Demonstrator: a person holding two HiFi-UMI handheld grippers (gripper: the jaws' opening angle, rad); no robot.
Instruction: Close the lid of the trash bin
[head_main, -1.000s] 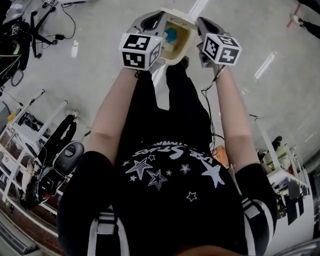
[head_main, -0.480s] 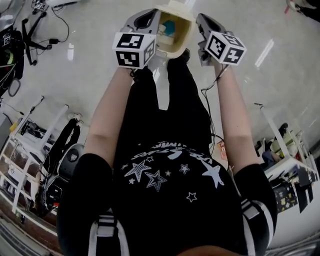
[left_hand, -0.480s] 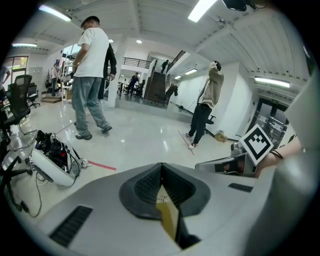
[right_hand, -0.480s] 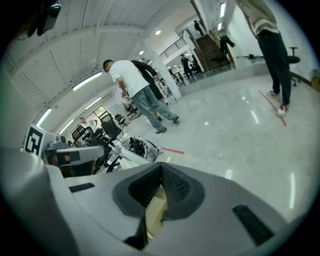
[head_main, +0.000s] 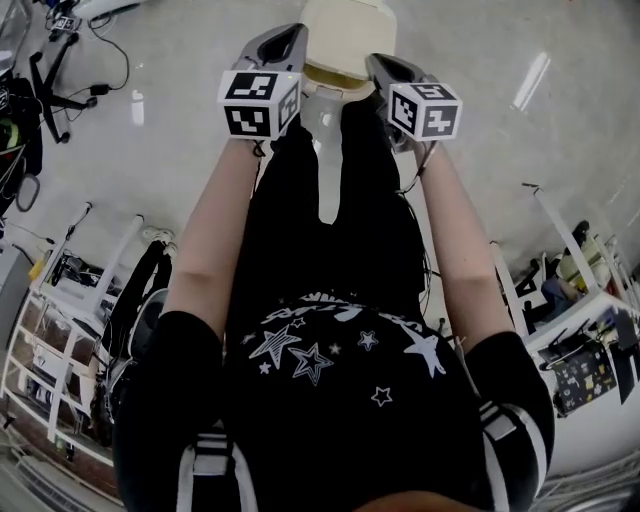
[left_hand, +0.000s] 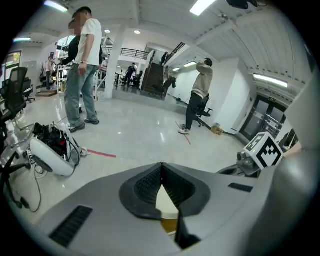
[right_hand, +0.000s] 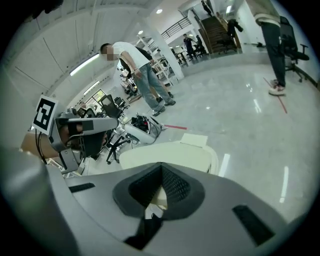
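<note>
The cream trash bin (head_main: 348, 35) stands on the floor just past the person's feet, at the top of the head view, and its lid lies down over the opening. My left gripper (head_main: 290, 38) sits against the bin's left side and my right gripper (head_main: 380, 64) against its right side. In the left gripper view the jaws (left_hand: 161, 167) meet at their tips, with a sliver of cream bin (left_hand: 165, 202) showing beneath. The right gripper (right_hand: 161, 167) is also shut, and the flat cream lid (right_hand: 170, 155) lies just beyond it. Neither gripper holds anything.
Shiny grey floor surrounds the bin. Several people stand in the hall, one close by (left_hand: 82, 65). A white device with cables (left_hand: 50, 152) lies on the floor at left. Office chairs (right_hand: 107, 107), a left-hand rack (head_main: 60, 300) and right-hand benches (head_main: 580, 350) border the space.
The bin's lid was up, showing the inside with something blue in it; now it is down over the opening. Both grippers stayed beside the bin and shifted slightly inward.
</note>
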